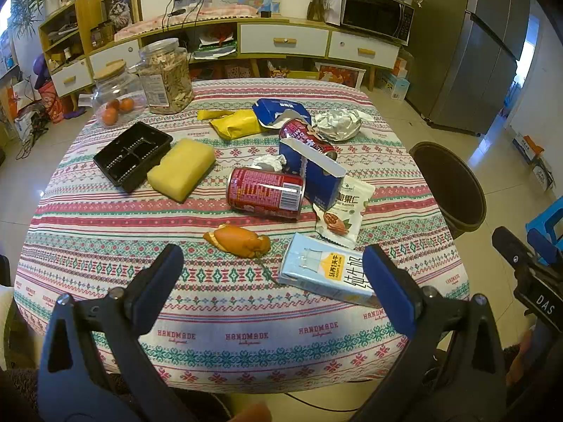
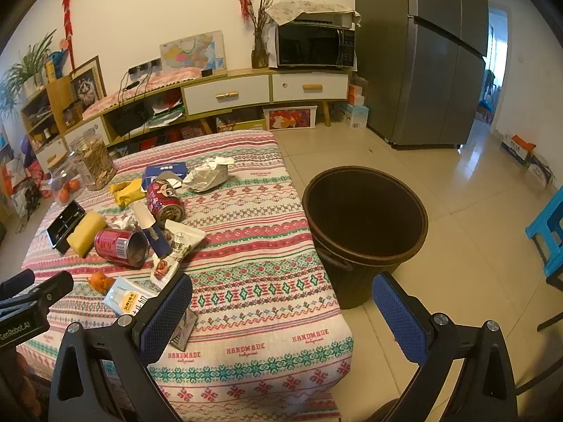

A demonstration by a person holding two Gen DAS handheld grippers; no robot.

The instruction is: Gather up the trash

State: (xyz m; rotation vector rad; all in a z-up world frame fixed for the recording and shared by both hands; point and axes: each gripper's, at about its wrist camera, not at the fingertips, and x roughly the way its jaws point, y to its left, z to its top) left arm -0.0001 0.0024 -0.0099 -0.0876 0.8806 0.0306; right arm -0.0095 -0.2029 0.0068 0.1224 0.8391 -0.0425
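Left tongs point(image 1: 272, 281): released, fingers spread wide, holding nothing, above the near edge of the surface.
Right tongs point(image 2: 281, 302): likewise spread and empty, aimed between the surface's corner and the bin.
Milk carton point(image 1: 327, 274): lies flat nearest the left tongs, just beside the orange peel point(image 1: 239, 239); probably light and crushable, so grip across its narrow sides.
Red can point(image 1: 265, 193): on its side mid-surface, touching the open blue box point(image 1: 313, 172); likely empty, smooth and prone to roll, best pinched across the body.
Nut wrapper point(image 1: 343, 211): thin, limp film leaning against the blue box; take an edge.
Foil ball point(image 1: 337, 125): far side, crumpled; should be weightless and easily squashed.
Second can point(image 1: 308, 137): behind the blue box, beside the yellow packet point(image 1: 234, 123).
Bin point(image 2: 364, 211): dark bucket on the floor just beside the surface's right edge, mouth open.
Surface point(image 1: 218, 316): soft patterned cloth, may wrinkle under a scrape.
Room: tiled floor, sideboard and fridge beyond.
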